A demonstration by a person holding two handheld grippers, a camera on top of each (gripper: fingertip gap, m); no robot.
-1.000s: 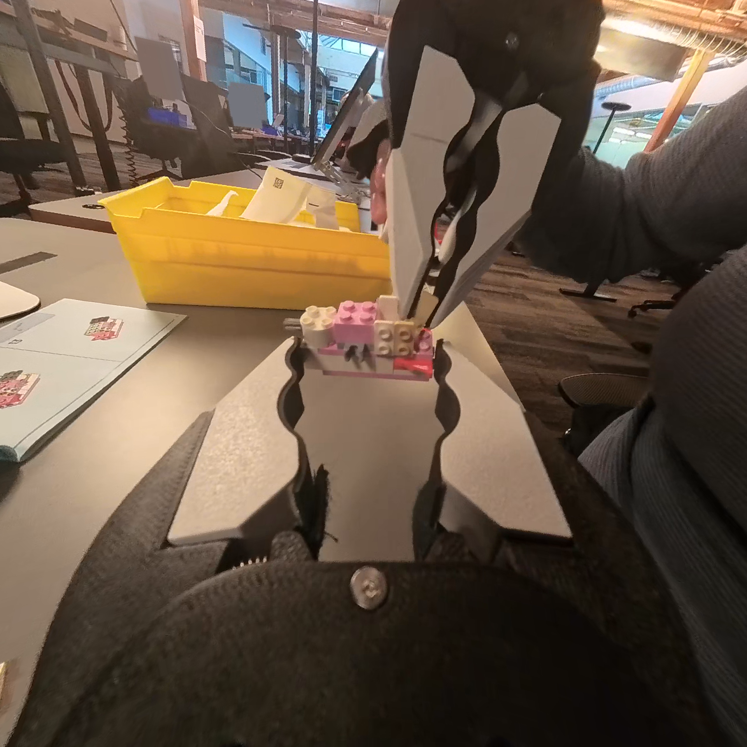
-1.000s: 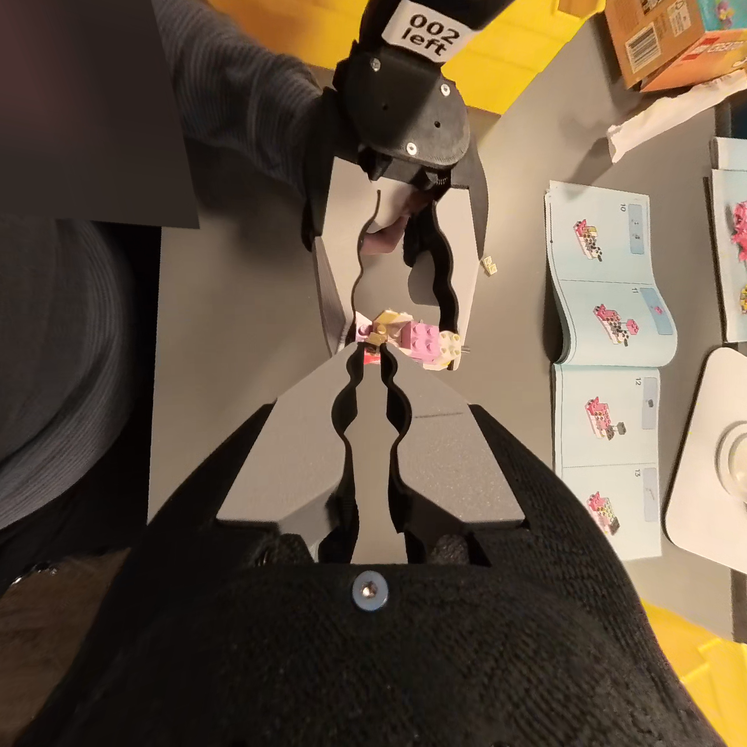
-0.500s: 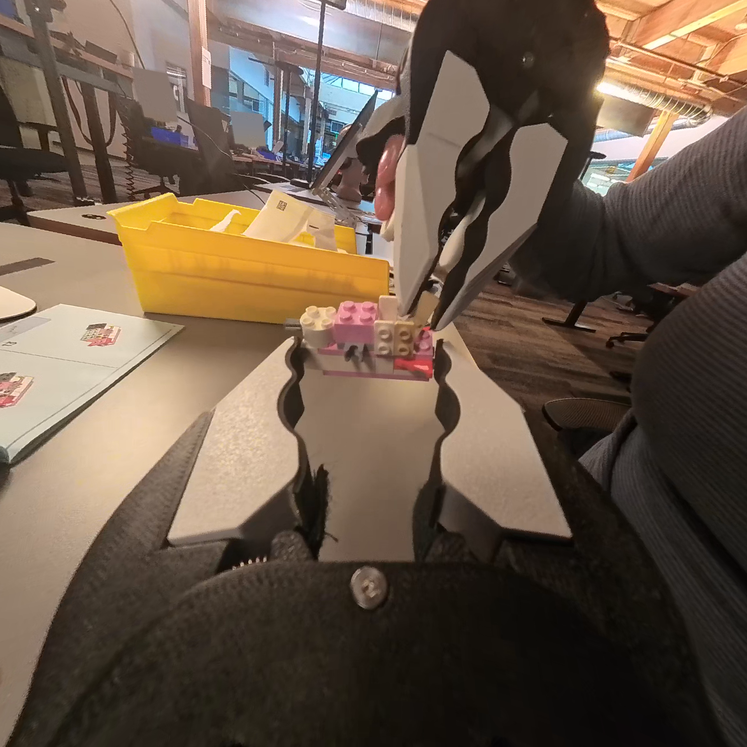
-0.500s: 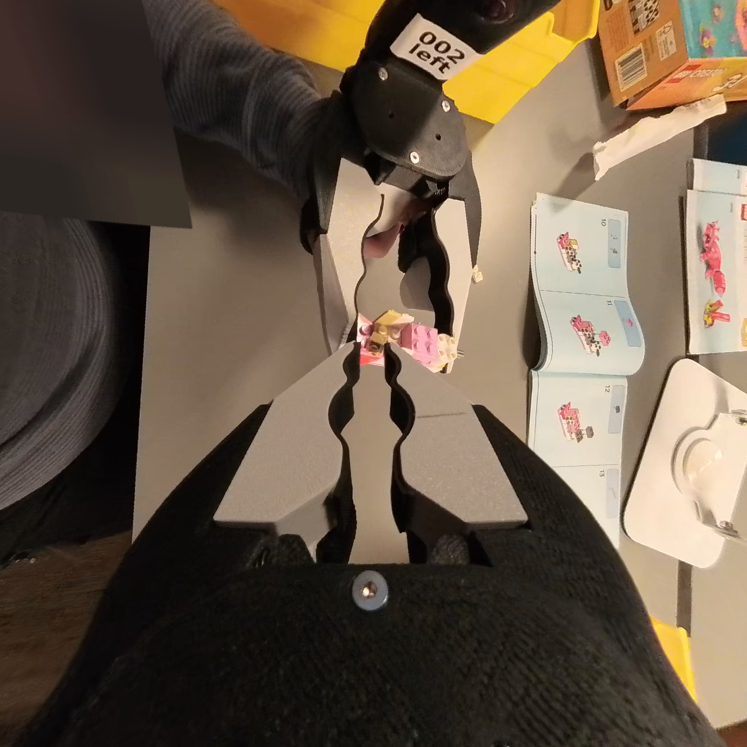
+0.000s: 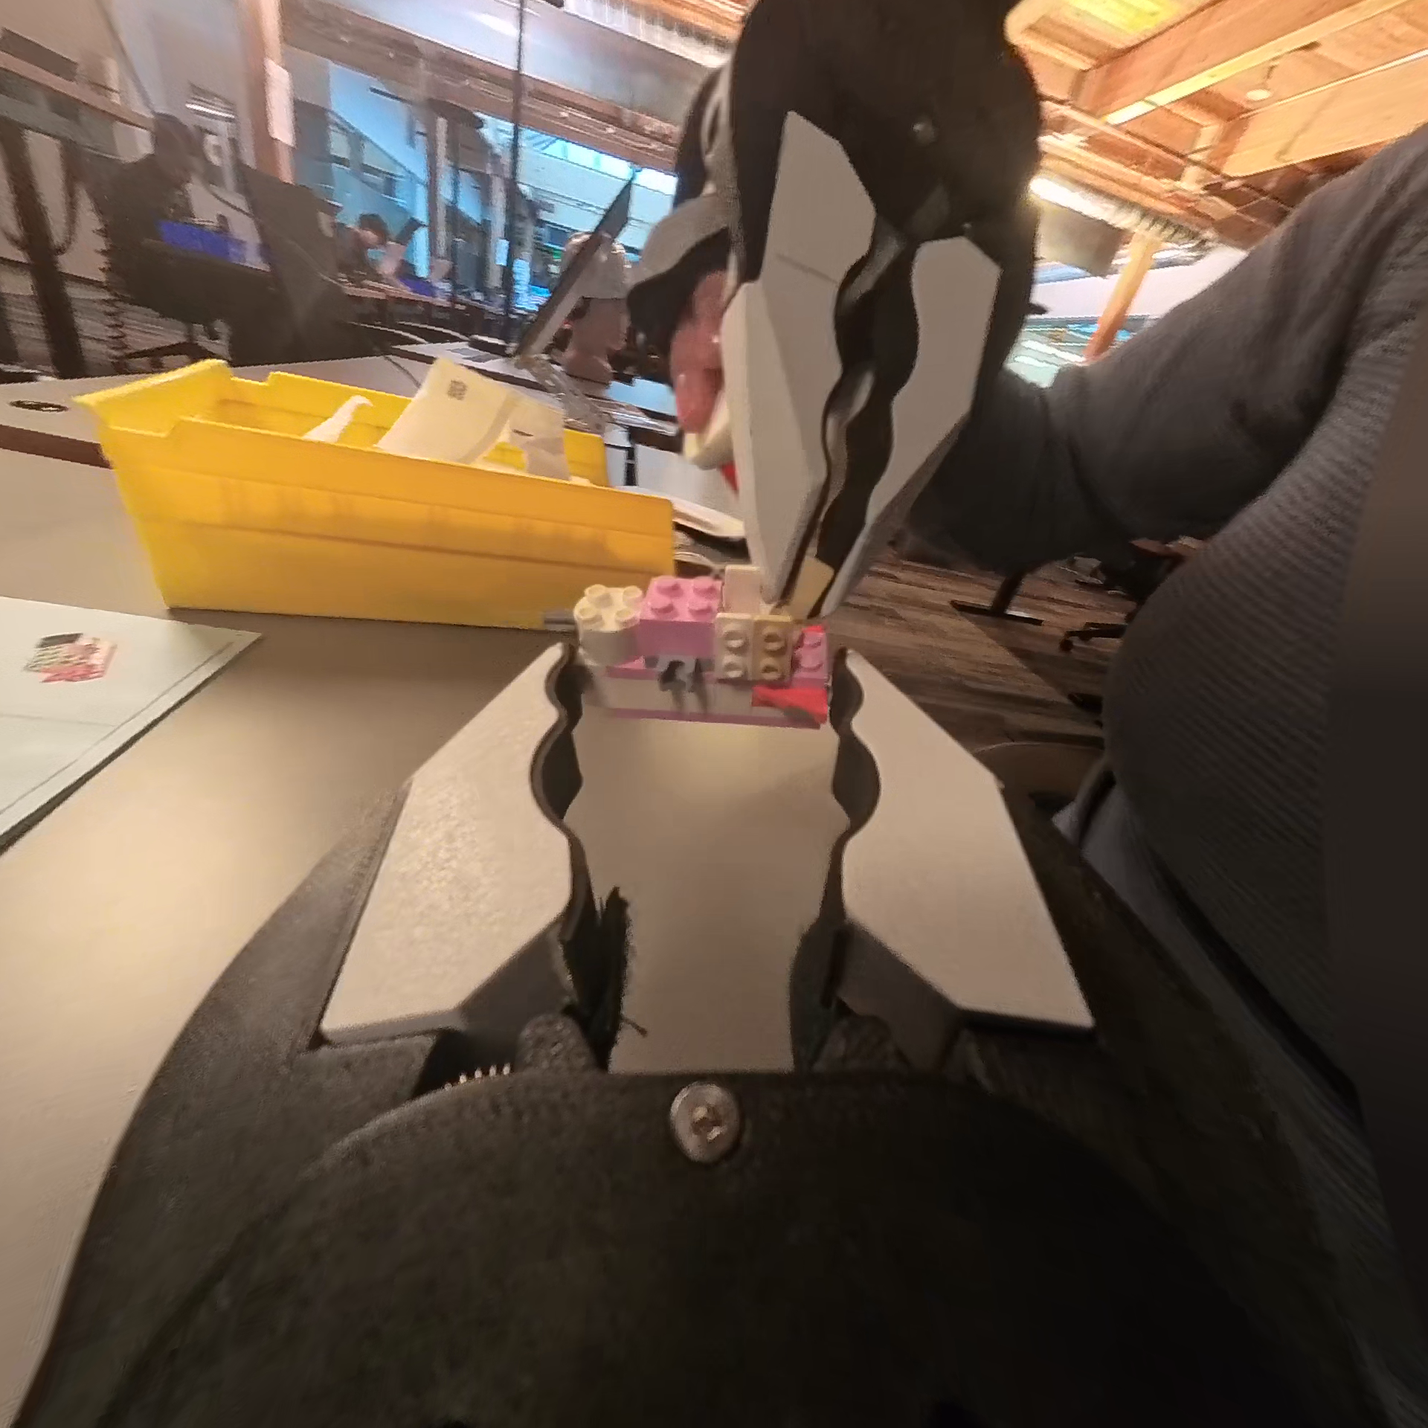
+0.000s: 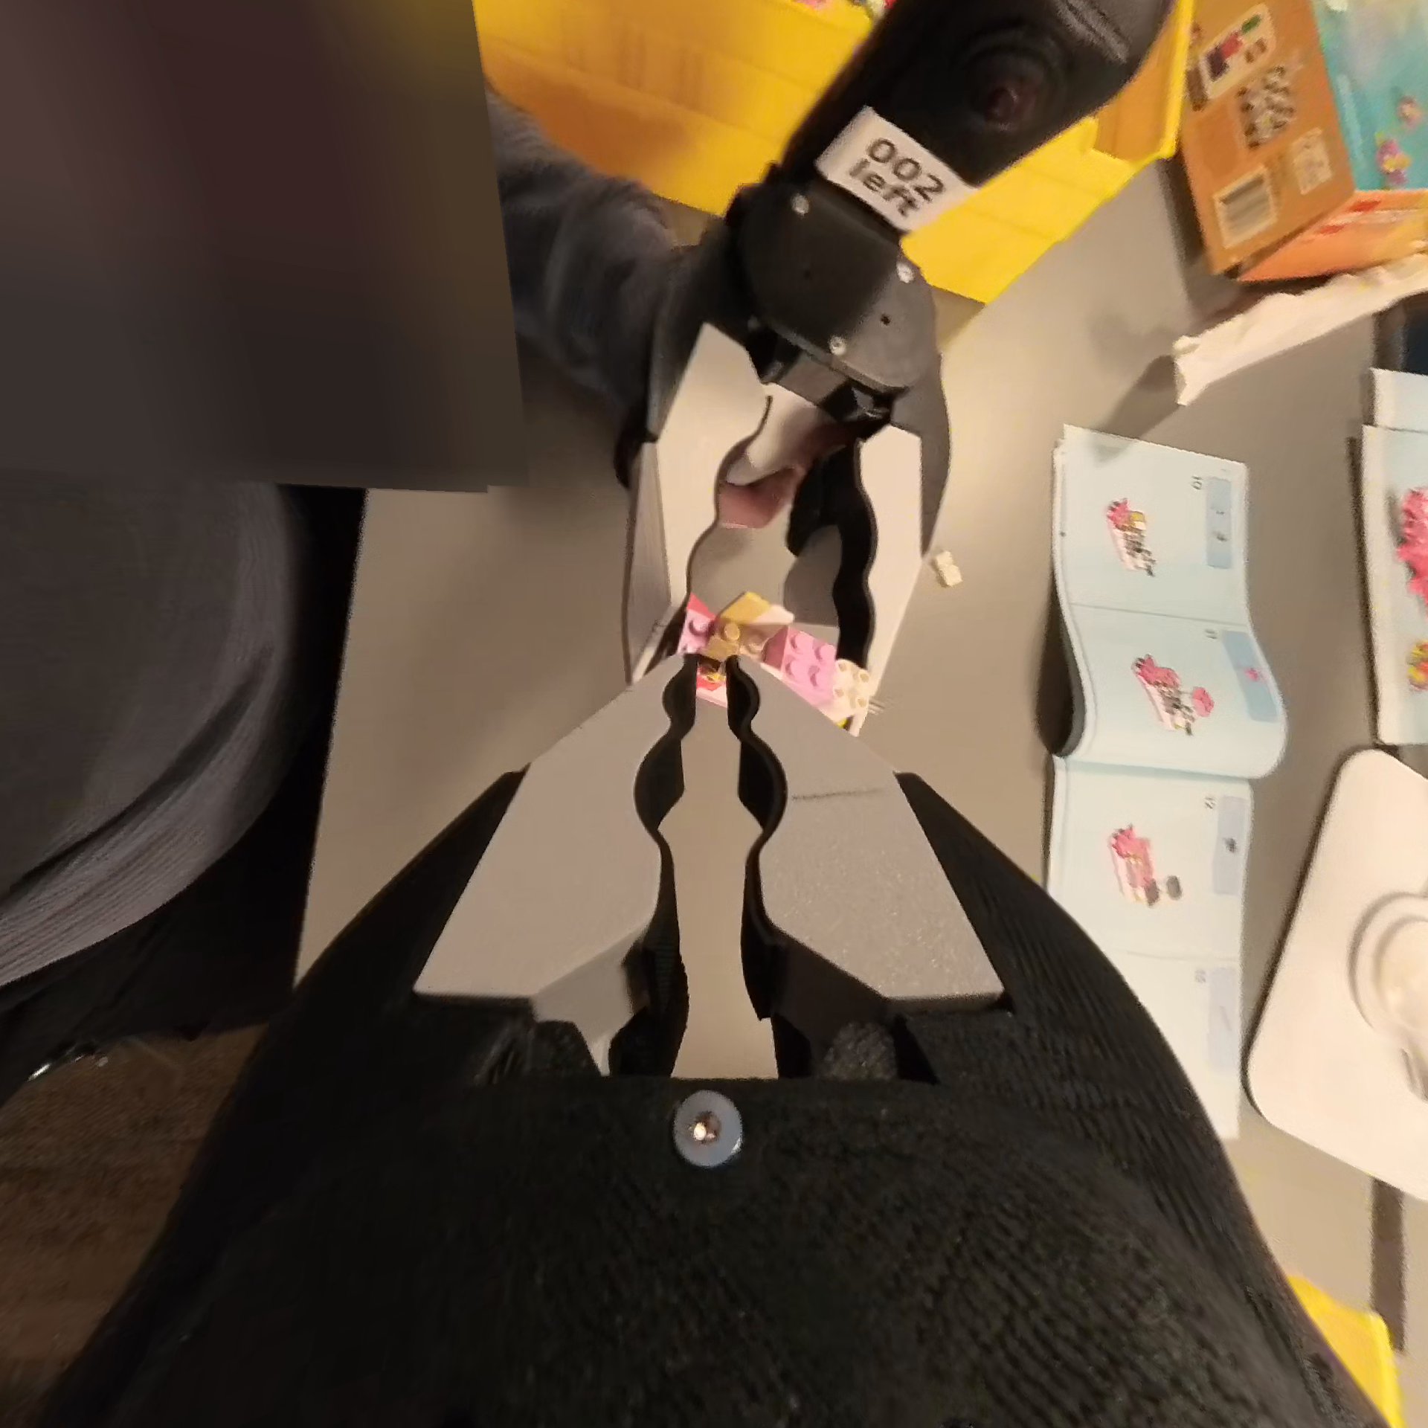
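A small brick model (image 5: 695,657) of pink, cream, white and red bricks sits between my left gripper's (image 5: 705,680) fingertips. Both pads press on its ends and hold it just above the grey table (image 5: 232,811). My right gripper (image 5: 804,599) comes down from above onto the model's right end. Its jaws are nearly closed on a small tan piece (image 5: 811,581) on top of the model. In the right wrist view, my right gripper (image 6: 715,664) pinches the tan piece (image 6: 730,635) over the model (image 6: 807,672). The left gripper (image 6: 761,649) reaches in from the far side.
A yellow bin (image 5: 348,525) with paper bags stands behind the model. An open light-blue booklet (image 6: 1159,618) lies on the table, with a small loose cream piece (image 6: 946,570) beside it. A white stand (image 6: 1352,966) and a cardboard box (image 6: 1267,131) are nearby. A person's grey sleeve (image 5: 1236,464) is close. My left and right fingertips are right by each other.
Both grippers stay at the model. The right gripper's jaws eased slightly and closed again on the tan piece. Both grippers and the model shifted a little over the table.
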